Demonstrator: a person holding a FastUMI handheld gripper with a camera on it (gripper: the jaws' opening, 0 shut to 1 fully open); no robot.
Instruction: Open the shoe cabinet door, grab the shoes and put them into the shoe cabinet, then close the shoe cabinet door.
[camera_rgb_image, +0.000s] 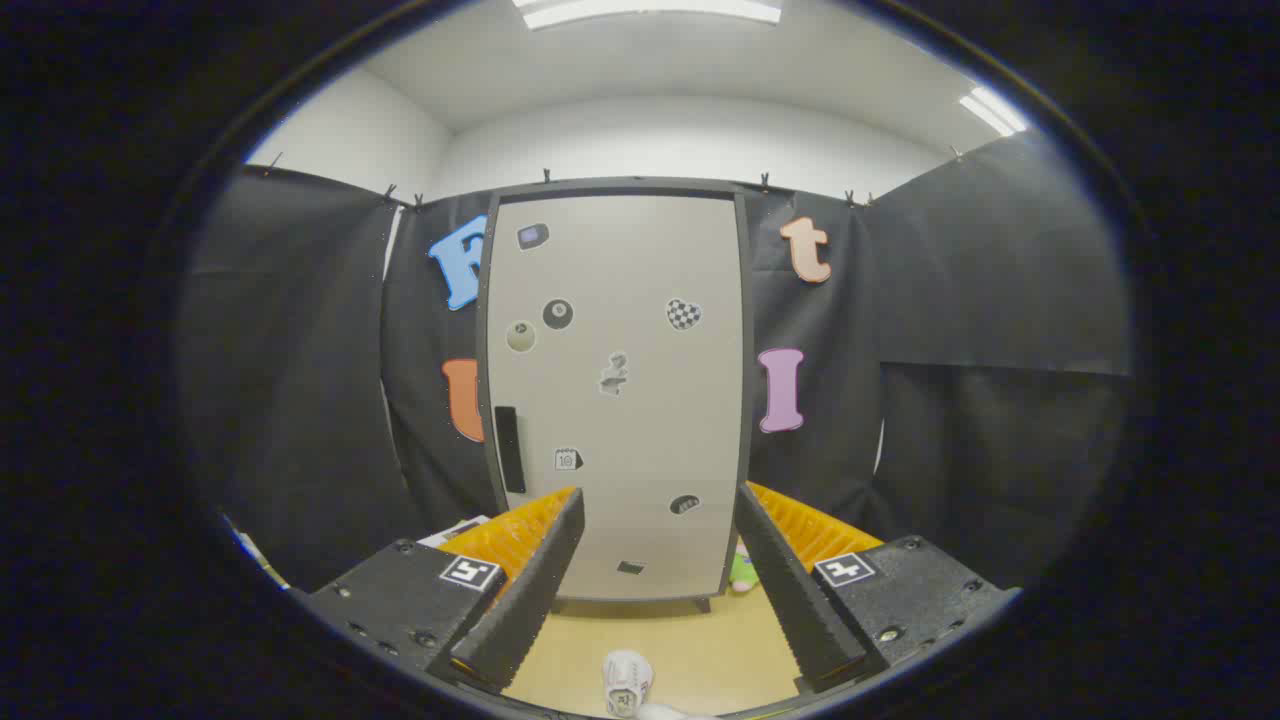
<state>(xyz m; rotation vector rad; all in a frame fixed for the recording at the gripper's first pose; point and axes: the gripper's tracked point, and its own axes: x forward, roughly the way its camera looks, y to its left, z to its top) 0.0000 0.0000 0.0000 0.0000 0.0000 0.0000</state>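
1. Spread wide with nothing between them, the gripper (660, 580) fingers point at the cabinet.
2. Down between the fingers, a white shoe (627, 683) lies on the tan floor (700, 640).
3. Beyond them stands the tall grey shoe cabinet (615, 390), sticker-dotted door shut, black handle (509, 449) along its edge.

I see a pale grey cabinet door (615, 390) with dark frame, black handle (509, 449), black-and-white checkered heart sticker (683, 314), tan floor (690, 650), white shoe (627, 683).
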